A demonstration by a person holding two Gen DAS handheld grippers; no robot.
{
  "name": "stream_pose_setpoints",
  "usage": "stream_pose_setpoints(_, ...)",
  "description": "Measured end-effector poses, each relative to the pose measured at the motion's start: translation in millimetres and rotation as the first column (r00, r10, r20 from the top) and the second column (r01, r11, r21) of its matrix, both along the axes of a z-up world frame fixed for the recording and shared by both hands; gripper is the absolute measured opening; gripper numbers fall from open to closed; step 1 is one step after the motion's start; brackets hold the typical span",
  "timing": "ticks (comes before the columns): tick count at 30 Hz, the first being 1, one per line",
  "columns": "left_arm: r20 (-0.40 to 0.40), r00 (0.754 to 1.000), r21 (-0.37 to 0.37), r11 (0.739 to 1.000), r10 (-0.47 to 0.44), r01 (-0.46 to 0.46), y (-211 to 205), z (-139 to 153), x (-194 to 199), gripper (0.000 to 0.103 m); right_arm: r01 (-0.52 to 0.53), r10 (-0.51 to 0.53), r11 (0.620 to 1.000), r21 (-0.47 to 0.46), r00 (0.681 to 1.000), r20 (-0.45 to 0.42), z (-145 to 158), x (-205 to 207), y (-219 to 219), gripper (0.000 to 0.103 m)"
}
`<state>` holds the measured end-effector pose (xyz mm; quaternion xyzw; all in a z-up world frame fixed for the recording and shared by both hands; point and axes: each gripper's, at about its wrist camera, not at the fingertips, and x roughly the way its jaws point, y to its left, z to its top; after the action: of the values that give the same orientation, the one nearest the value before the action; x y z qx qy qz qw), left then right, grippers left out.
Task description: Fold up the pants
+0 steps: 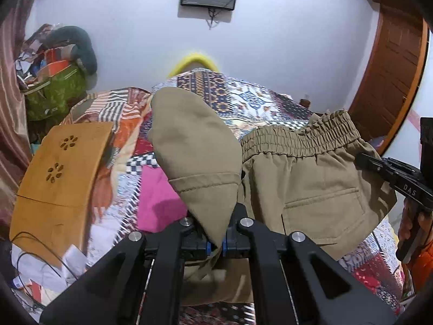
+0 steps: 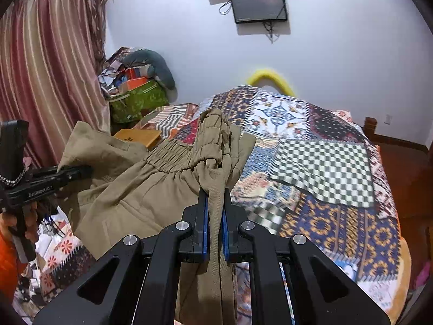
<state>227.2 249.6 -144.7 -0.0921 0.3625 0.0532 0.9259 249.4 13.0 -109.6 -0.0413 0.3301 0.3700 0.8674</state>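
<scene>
Khaki pants [image 1: 311, 189] with an elastic waistband [image 1: 297, 135] hang lifted above the patchwork bed. My left gripper [image 1: 215, 233] is shut on a hemmed leg end of the pants [image 1: 194, 146]. My right gripper [image 2: 215, 211] is shut on a bunched part of the pants near the waistband [image 2: 213, 140]. The right gripper also shows in the left wrist view [image 1: 389, 173] at the waistband's right side. The left gripper shows in the right wrist view [image 2: 67, 174], holding the cloth at the left. The pants [image 2: 140, 195] sag between them.
A patchwork quilt [image 2: 324, 168] covers the bed. A wooden lap table [image 1: 59, 168] lies at its left edge. A pile of bags and clothes [image 2: 135, 89] and a curtain [image 2: 48, 67] stand at the left. A screen [image 2: 258, 4] hangs on the far wall. A wooden door [image 1: 392, 67] is at the right.
</scene>
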Motion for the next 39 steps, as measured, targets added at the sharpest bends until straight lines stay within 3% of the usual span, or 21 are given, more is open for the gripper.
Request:
stream_pose_setpoints(8, -0.033, 0.999, 0.006, 1.0, 0.027, -0.027, 36.6, -12.5, 22.5, 0.004, -0.017, 0.017, 1.0, -0.008, 1.0, -0.005, -9.6, 15.8, 41.5, 0.007)
stream_pose_setpoints(15, -0.068, 0.997, -0.033, 0.999, 0.036, -0.038, 66.2, -35.7, 53.3, 0.004, -0.01, 0.01, 1.0, -0.025, 1.0, -0.018, -27.8, 33.7, 69.5, 0.007)
stream_pose_setpoints(20, -0.094, 0.995, -0.07, 0.997, 0.033, -0.04, 78.4, -60.7, 74.6, 0.004, 0.007, -0.009, 0.999, -0.042, 0.999, -0.049, -44.3, 50.2, 80.4, 0.007)
stream_pose_setpoints(27, -0.195, 0.98, -0.115, 0.991, 0.04, -0.063, 98.0, -115.2, 91.7, 0.004, 0.012, -0.024, 0.994, -0.11, 0.994, -0.104, -80.2, 64.2, 82.3, 0.007)
stream_pose_setpoints(29, -0.215, 0.975, -0.123, 0.99, 0.047, -0.075, 106.0, -129.0, 91.1, 0.006, 0.013, -0.029, 0.99, -0.138, 0.993, -0.112, -89.5, 65.3, 80.9, 0.007)
stream_pose_setpoints(34, -0.243, 0.968, -0.233, 0.965, 0.067, -0.125, 126.9, -155.2, 86.3, 0.017, -0.002, -0.024, 0.985, -0.173, 0.989, -0.149, -104.9, 71.1, 74.1, 0.007)
stream_pose_setpoints(39, -0.238, 0.969, -0.235, 0.963, 0.071, -0.128, 128.0, -159.0, 80.1, 0.022, -0.024, -0.011, 0.971, -0.239, 0.99, -0.142, -110.5, 68.7, 77.4, 0.012)
